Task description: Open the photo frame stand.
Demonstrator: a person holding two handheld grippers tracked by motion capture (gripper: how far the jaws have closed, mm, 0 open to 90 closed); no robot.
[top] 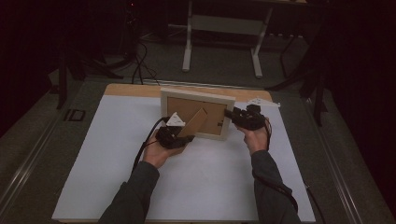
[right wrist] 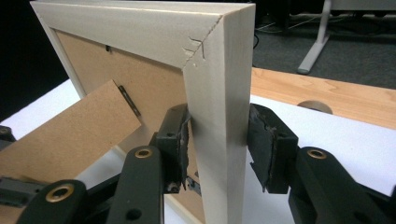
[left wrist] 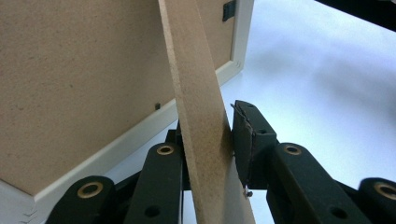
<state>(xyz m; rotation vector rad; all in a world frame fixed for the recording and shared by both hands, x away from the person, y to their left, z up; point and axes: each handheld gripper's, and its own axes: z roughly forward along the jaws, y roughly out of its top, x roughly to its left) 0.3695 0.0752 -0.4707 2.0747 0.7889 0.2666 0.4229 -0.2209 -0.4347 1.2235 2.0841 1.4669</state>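
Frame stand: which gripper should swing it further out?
Left. The left gripper already clamps the stand, while the right gripper grips the frame edge, steadying it upright.

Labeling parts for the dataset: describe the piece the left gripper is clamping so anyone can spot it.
On the white table a picture frame stands with its brown back facing the person. The easel stand slants out from that back, pinched by the left gripper; unlike the pale wooden rim, it is a narrow brown fibreboard strip.

Dim room, dark grey carpet floor with black cables trailing at rear left. White-legged metal desk frame stands behind the light wooden table, which is mostly covered by a white sheet. Black stand legs at right, light falls mainly on the tabletop
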